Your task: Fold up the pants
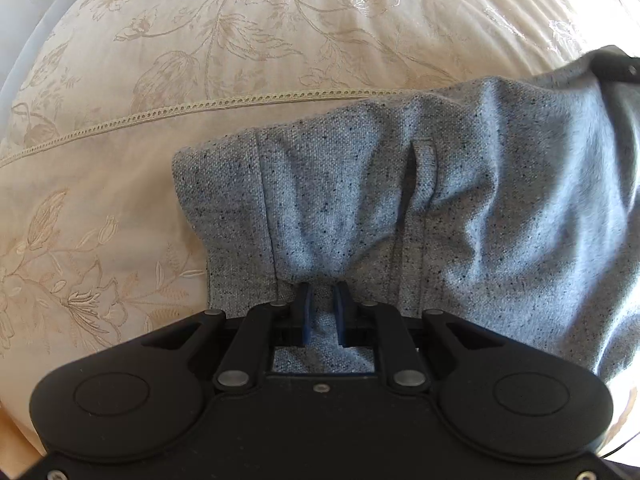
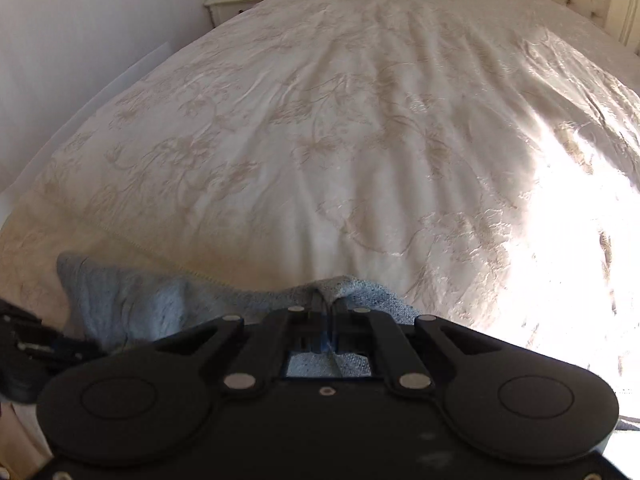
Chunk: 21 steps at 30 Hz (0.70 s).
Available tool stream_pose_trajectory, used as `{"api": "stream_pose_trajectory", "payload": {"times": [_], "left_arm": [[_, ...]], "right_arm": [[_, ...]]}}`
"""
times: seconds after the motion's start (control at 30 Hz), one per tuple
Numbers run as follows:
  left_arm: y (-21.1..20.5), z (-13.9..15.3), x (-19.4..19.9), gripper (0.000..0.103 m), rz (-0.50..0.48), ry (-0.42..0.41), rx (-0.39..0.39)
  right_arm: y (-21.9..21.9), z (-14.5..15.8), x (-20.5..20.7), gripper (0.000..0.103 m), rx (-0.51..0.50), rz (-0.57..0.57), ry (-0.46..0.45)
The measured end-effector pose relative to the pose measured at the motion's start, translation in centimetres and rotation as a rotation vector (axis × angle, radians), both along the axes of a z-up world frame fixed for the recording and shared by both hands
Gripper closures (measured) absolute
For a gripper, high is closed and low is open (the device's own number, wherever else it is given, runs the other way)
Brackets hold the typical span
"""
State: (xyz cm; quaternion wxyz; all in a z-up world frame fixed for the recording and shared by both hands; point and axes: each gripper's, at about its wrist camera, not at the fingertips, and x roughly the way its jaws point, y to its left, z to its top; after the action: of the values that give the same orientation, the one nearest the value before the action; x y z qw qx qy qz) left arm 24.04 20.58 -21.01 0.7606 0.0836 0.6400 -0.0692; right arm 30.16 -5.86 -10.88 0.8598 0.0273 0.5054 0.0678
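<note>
**Both grippers on the waistband, fold not yet begun**

Left gripper (image 1: 323, 300) pointing straight down, jaws clamped on a pinch of grey cloth near one corner of the waistband. Right gripper (image 2: 329, 312) tilted forward, jaws nipped together on a thin ridge of the same fabric. Between the two, the pants (image 1: 460, 200) hanging slack and rumpled, belt loop (image 1: 424, 168) showing, the garment sitting at the near edge of the cream floral bedspread (image 2: 360, 120). Beyond, plenty of bare bed, a nightstand (image 2: 236, 4) far off by the wall. By the look of it, early days: top edge gathered, nothing doubled over. Legs out of sight, so no telling how they lie. Spreading flat and every fold yet to come.
</note>
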Motion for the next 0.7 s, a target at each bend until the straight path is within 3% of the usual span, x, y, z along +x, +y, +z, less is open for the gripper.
{"api": "stream_pose_trajectory", "payload": {"times": [0.23, 0.3, 0.37, 0.4, 0.53, 0.7], "left_arm": [[0.0, -0.1, -0.7, 0.082, -0.013, -0.019, 0.008], [-0.3, 0.2, -0.7, 0.082, -0.029, -0.021, 0.020], [-0.6, 0.7, -0.9, 0.081, -0.055, -0.029, 0.036], [-0.7, 1.3, -1.1, 0.080, -0.064, -0.039, 0.046], [-1.4, 4.3, -2.3, 0.081, -0.098, -0.108, 0.058], [-4.0, 5.3, -3.4, 0.078, -0.175, -0.138, 0.005]], "right_arm": [[-0.3, -4.8, 3.0, 0.098, -0.021, -0.021, 0.105], [-0.1, -5.0, 3.5, 0.091, -0.032, -0.028, 0.111], [-0.9, -4.0, 3.6, 0.072, -0.029, -0.069, 0.079], [-1.5, -3.4, 3.4, 0.071, -0.021, -0.088, 0.053], [-4.2, -0.1, -0.2, 0.067, 0.035, -0.160, 0.003], [-3.3, -1.4, -7.9, 0.066, 0.066, -0.114, 0.146]]}}
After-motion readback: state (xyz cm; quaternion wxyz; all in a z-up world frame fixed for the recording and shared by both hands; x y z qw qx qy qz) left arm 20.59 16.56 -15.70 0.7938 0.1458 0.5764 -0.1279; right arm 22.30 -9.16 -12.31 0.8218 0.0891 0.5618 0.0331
